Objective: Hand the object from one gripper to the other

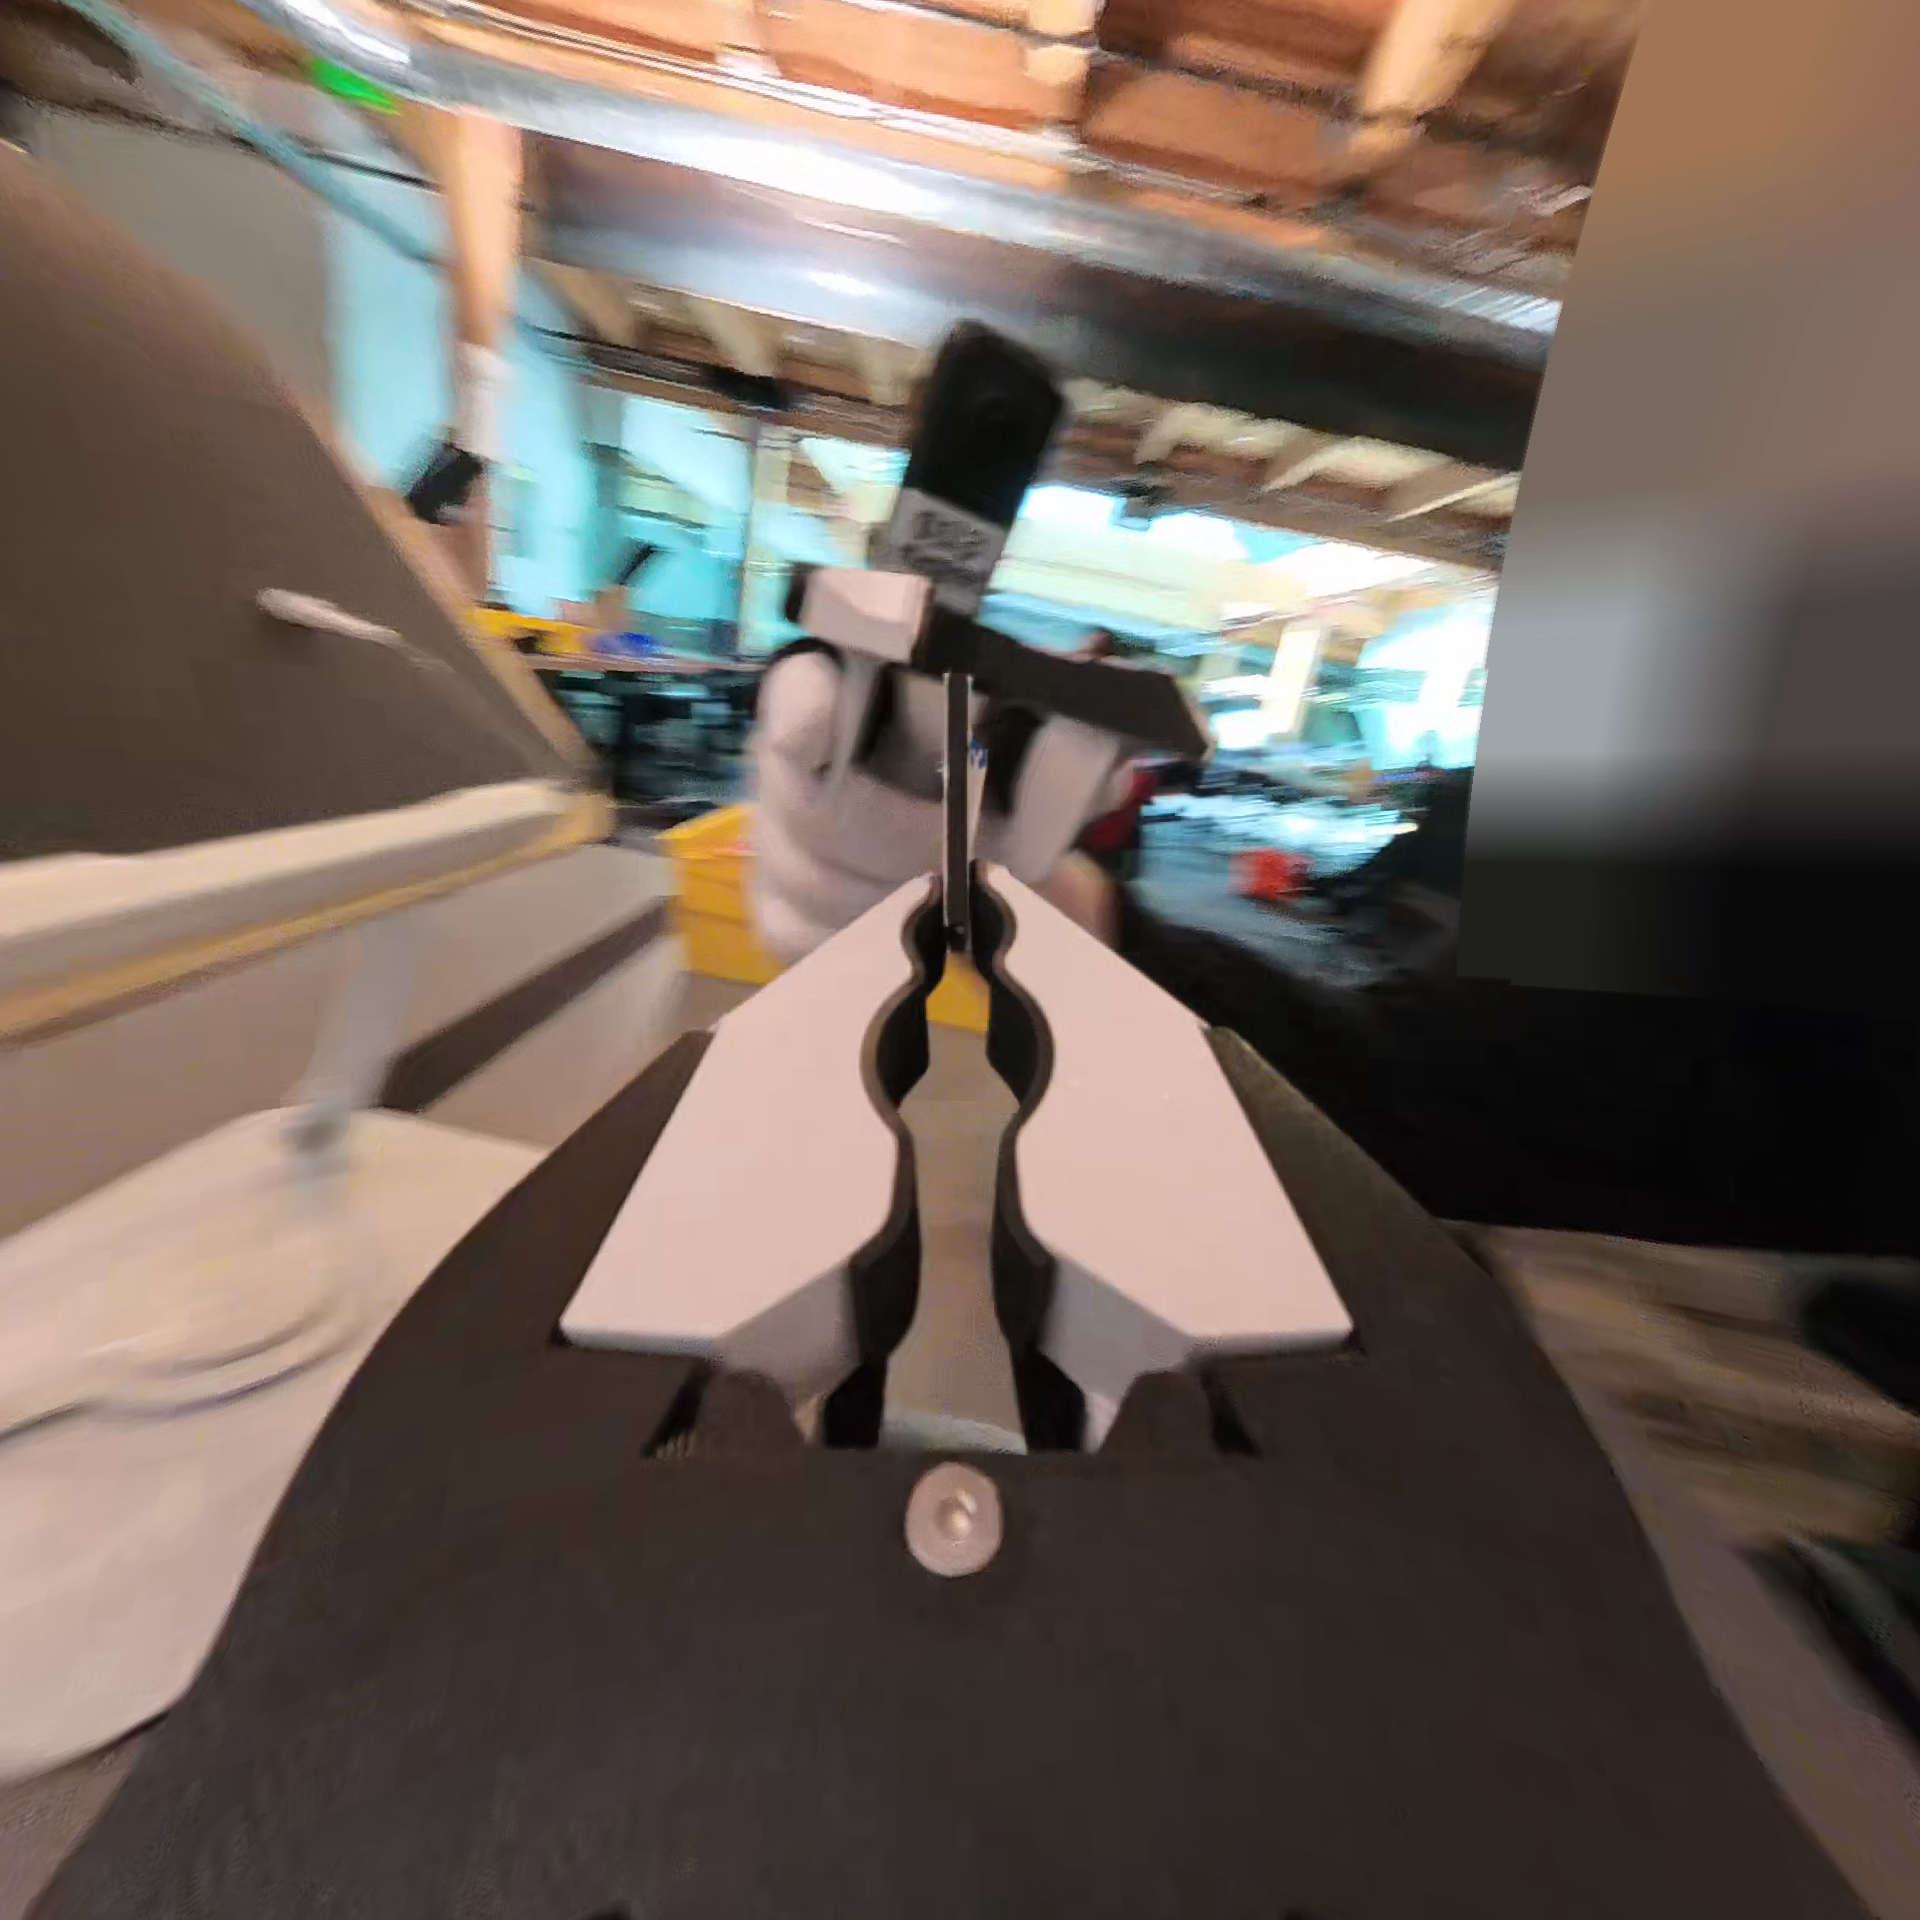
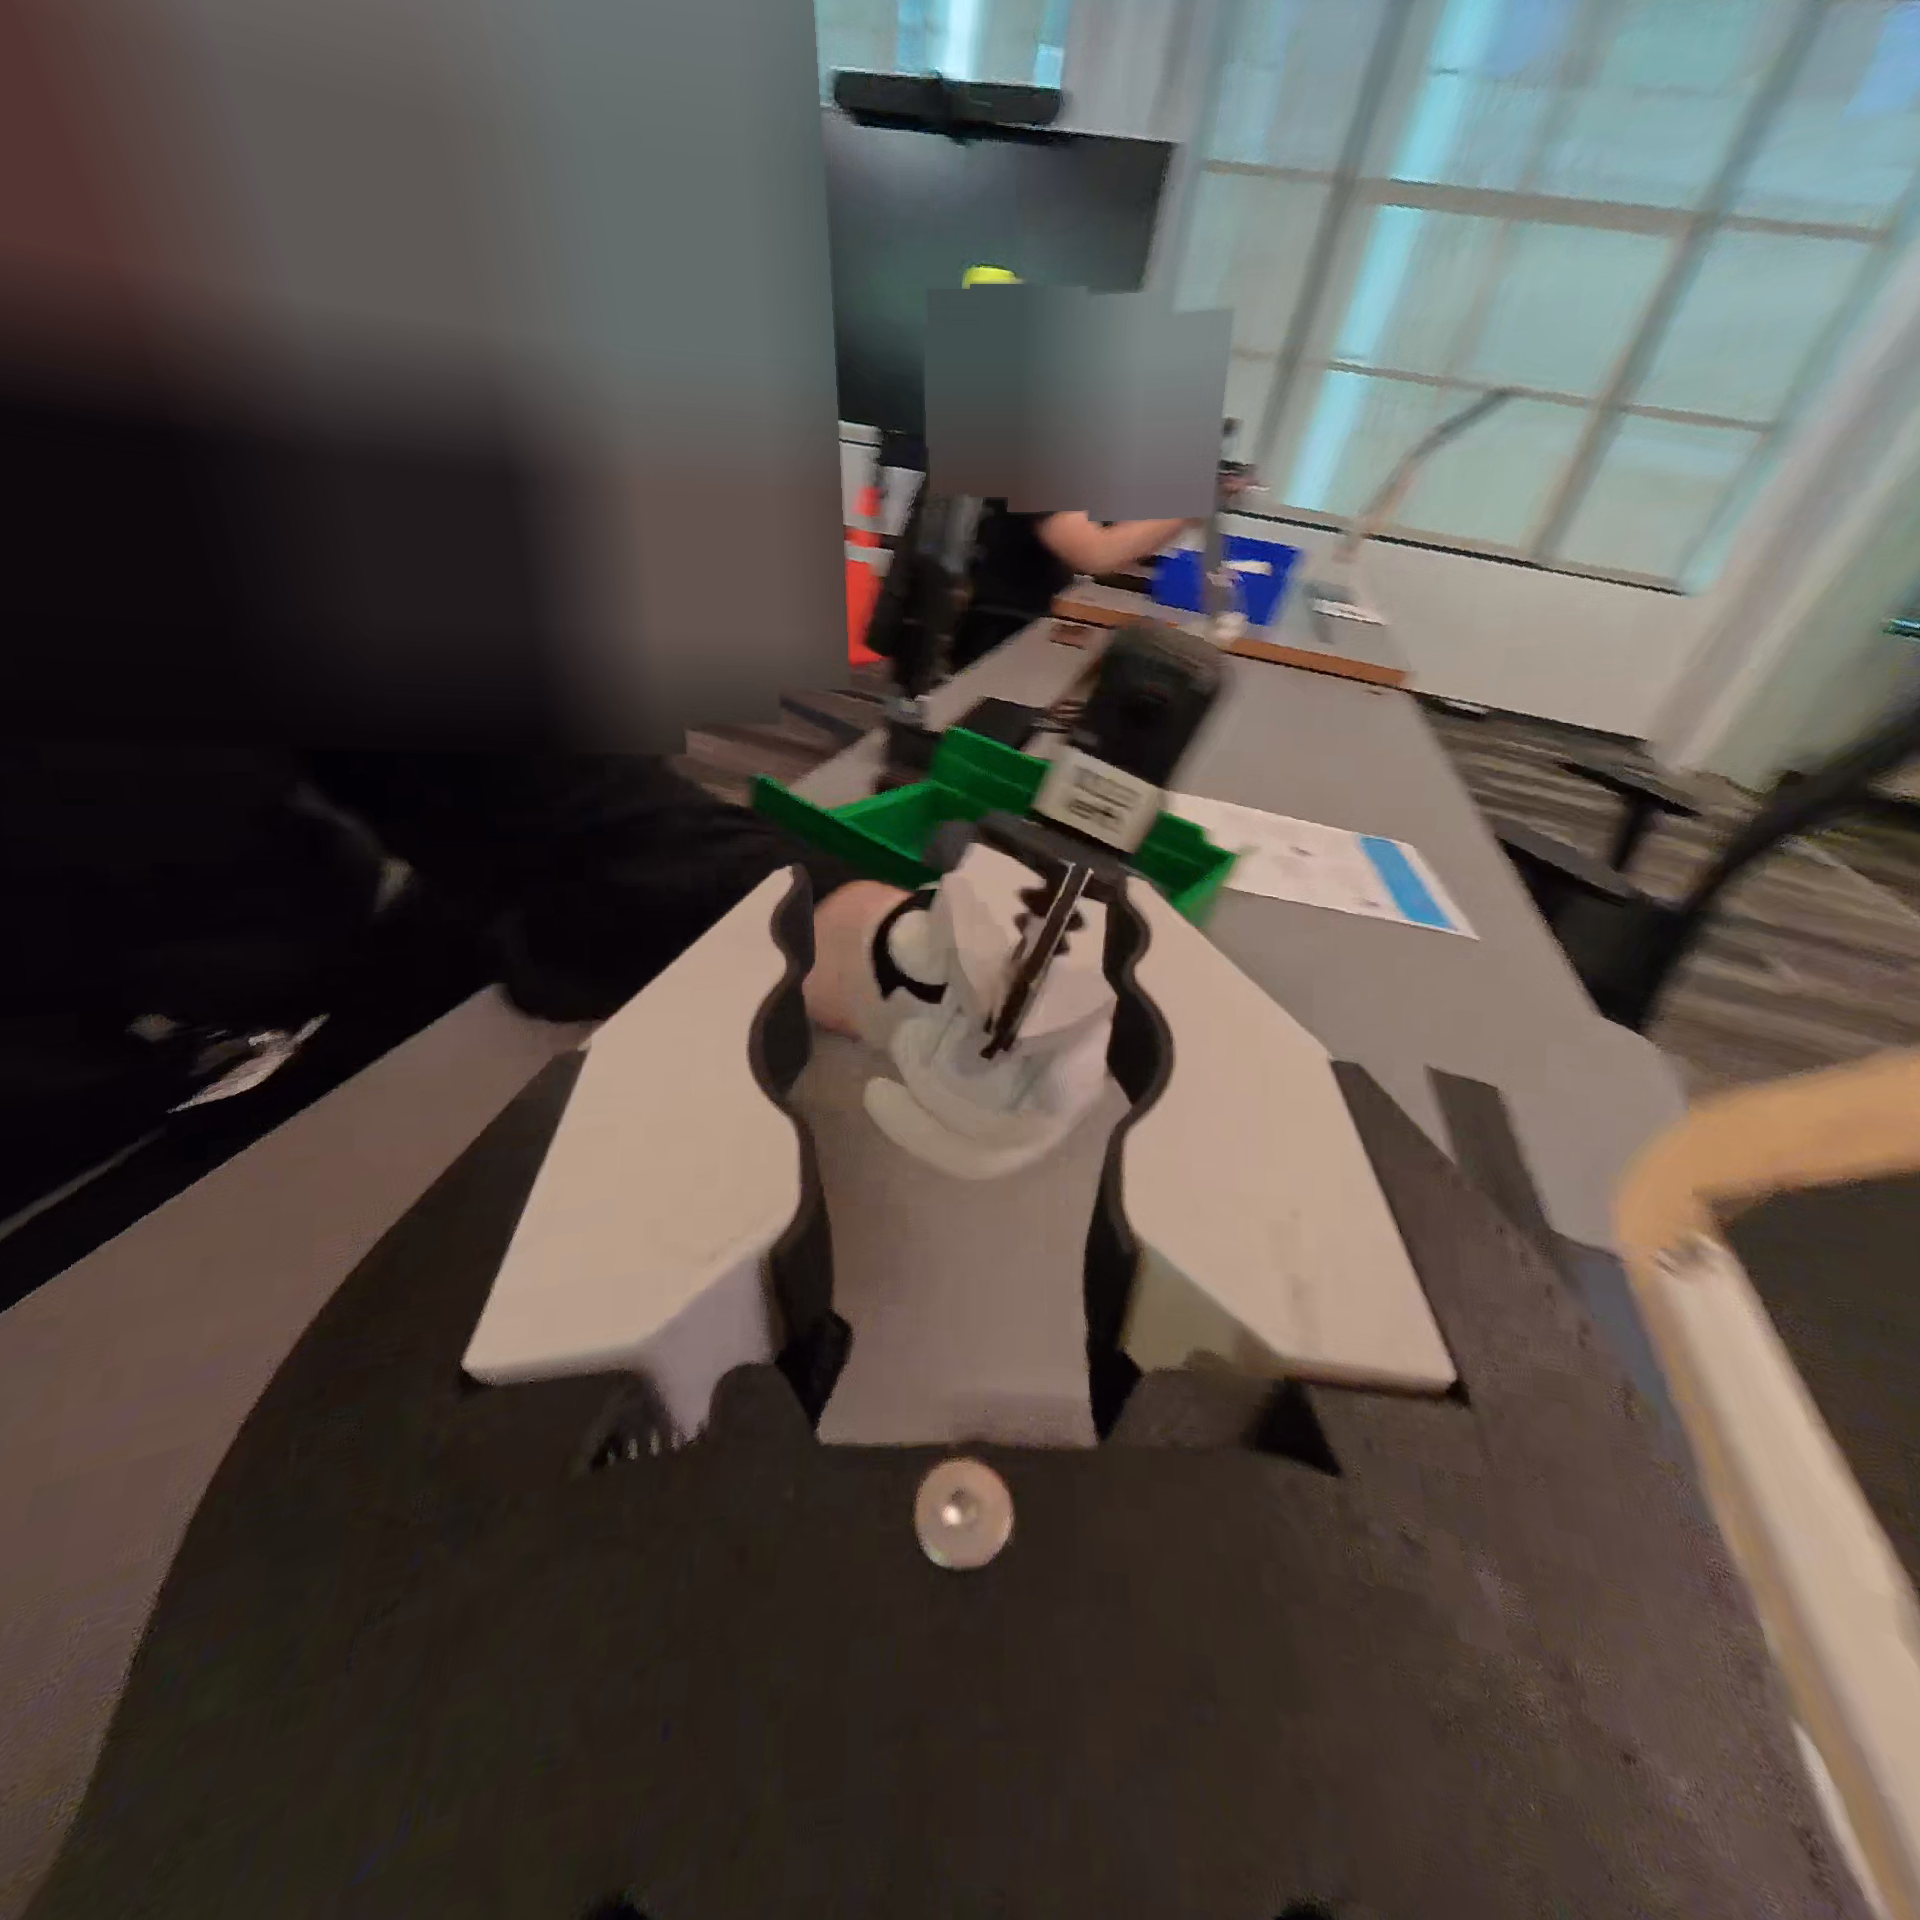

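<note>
Between the tips of the left gripper sits the thin dark object, seen edge-on; the white fingers are drawn together on its lower end. Its kind cannot be determined: only a narrow strip shows, and its upper end is lost against the facing tool. The right gripper stands with its jaws wide apart, nothing pinched. From its own camera the object appears in the gap between its fingertips, but whether it touches either pad cannot be told. White-gloved hands hold both tools, each partly hidden behind them. Large blurred patches cover one side of each view, and the left wrist view is heavily smeared.

Below, a long grey table runs away from the right camera, with a white sheet with a blue band near its right edge. Beyond are tall paned windows, a dark monitor, an orange cone and a blue bin. The left wrist view shows wooden ceiling beams and a yellow bin.
</note>
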`<state>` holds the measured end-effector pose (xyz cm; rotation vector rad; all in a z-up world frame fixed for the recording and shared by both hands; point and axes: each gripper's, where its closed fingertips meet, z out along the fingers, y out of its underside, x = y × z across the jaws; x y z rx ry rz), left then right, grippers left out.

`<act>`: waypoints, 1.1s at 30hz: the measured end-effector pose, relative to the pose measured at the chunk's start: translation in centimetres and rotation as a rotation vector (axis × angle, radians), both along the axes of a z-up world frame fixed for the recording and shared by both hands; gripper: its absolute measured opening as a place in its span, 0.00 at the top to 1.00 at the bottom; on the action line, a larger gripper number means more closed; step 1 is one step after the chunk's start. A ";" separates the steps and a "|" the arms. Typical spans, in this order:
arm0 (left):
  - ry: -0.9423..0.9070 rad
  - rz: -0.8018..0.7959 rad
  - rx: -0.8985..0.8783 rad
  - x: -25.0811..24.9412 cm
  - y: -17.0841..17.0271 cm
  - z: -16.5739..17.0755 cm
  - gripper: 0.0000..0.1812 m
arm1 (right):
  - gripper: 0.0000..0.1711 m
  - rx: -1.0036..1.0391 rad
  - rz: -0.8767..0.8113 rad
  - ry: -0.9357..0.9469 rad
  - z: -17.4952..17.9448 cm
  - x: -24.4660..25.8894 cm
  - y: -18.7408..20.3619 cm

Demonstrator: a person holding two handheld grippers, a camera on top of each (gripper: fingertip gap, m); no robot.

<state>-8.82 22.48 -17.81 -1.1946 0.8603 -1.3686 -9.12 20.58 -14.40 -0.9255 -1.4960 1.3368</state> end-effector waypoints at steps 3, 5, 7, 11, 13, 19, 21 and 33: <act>0.132 0.431 0.149 -2.1 4.6 -0.3 0.99 | 0.68 -0.065 -0.244 -0.031 0.2 0.4 5.0; 0.250 0.659 0.288 -3.1 6.1 -0.5 0.99 | 0.68 -0.146 -0.312 -0.029 0.1 0.2 6.8; 0.383 0.818 0.403 -3.4 7.0 -1.1 0.99 | 0.66 -0.208 -0.332 -0.046 -0.7 -0.9 7.5; 0.541 1.067 0.556 -4.4 8.0 -1.4 0.99 | 0.63 -0.243 -0.354 -0.147 -3.3 -3.6 7.4; 0.562 1.106 0.604 -4.4 7.9 -1.3 0.99 | 0.62 -0.286 -0.371 -0.136 -3.7 -4.6 7.7; 0.606 1.165 0.668 -4.6 7.9 -1.2 0.99 | 0.70 -0.383 -0.326 -0.061 -3.4 -6.1 7.3; 0.617 1.179 0.673 -4.7 8.0 -1.2 0.99 | 0.71 -0.386 -0.328 -0.042 -3.2 -6.1 7.4; 0.611 1.117 0.654 -4.1 8.1 -1.5 0.95 | 0.82 -0.350 -0.374 -0.015 -3.0 -5.5 8.4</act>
